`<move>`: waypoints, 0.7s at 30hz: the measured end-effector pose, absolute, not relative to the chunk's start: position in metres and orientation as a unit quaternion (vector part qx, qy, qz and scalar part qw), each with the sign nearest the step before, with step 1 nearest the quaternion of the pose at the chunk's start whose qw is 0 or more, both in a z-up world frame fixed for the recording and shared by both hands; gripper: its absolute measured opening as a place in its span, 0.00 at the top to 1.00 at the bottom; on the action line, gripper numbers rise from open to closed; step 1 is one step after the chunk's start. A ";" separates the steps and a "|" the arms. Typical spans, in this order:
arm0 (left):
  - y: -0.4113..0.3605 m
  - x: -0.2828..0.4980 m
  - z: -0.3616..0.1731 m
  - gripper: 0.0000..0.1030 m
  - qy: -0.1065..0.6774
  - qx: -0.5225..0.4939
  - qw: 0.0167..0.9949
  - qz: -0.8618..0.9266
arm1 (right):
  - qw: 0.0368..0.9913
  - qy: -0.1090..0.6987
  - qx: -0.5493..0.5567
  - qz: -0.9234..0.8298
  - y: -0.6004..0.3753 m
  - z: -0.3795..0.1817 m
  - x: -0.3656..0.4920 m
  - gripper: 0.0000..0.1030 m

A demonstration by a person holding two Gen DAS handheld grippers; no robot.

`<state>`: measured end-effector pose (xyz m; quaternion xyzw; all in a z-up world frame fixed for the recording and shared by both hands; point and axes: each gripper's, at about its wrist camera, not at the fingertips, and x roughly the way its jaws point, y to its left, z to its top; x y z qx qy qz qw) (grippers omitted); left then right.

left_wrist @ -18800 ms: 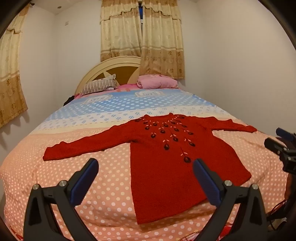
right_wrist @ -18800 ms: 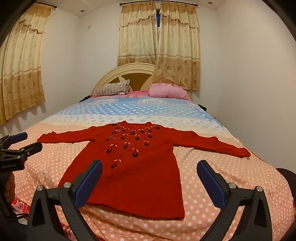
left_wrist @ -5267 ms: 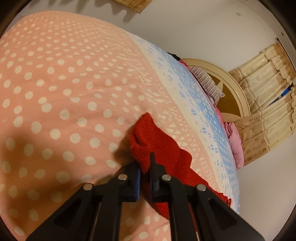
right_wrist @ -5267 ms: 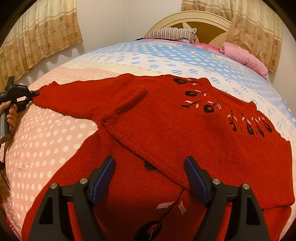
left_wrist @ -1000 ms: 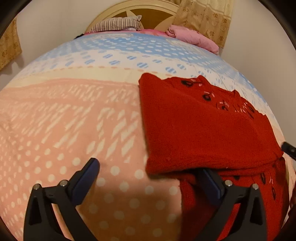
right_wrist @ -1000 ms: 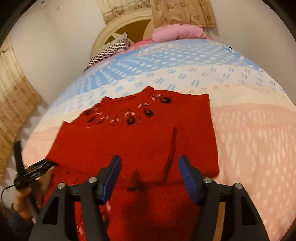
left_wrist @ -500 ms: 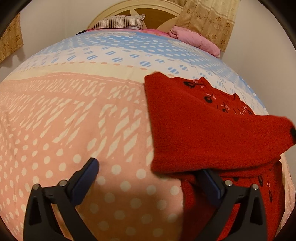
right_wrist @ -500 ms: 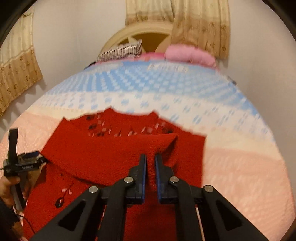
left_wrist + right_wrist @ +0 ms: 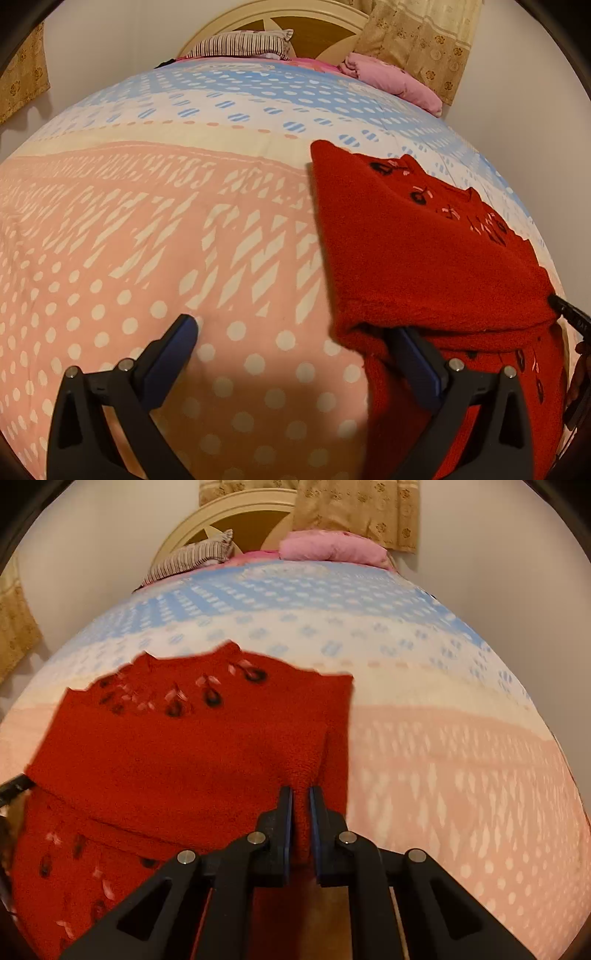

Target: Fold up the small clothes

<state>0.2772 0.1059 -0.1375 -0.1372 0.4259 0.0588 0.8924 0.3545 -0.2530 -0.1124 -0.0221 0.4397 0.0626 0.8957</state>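
Red sweater (image 9: pixel 177 760) sleeve pinched in right hand-held gripper (image 9: pixel 301 805); left hand-held gripper (image 9: pixel 295 332) spread wide.

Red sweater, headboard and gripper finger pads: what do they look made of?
Red sweater: knitted, probably wool or acrylic; matte, fuzzy nap, with dark and pink decorations stitched near the neck. Headboard: cream painted frame around tan panels, smooth and slightly glossy; wood or board, I cannot tell which. Left gripper pads: blue, matte, probably rubber or soft plastic, on black plastic arms.

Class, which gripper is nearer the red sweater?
Right. The right gripper is shut on the red sweater; the left gripper hangs open at its edge.
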 end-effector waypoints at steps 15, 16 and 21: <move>0.086 0.287 -0.106 0.00 0.380 -0.066 0.918 0.092 | 0.896 0.419 -0.010 0.145 -0.204 -0.092 0.354 0.41; 0.084 0.292 -0.116 0.00 0.396 -0.057 0.912 0.090 | 0.891 0.435 -0.011 0.130 -0.208 -0.105 0.358 0.41; 0.086 0.294 -0.134 0.00 0.420 -0.073 0.903 0.064 | 0.884 0.448 -0.012 0.132 -0.224 -0.118 0.342 0.42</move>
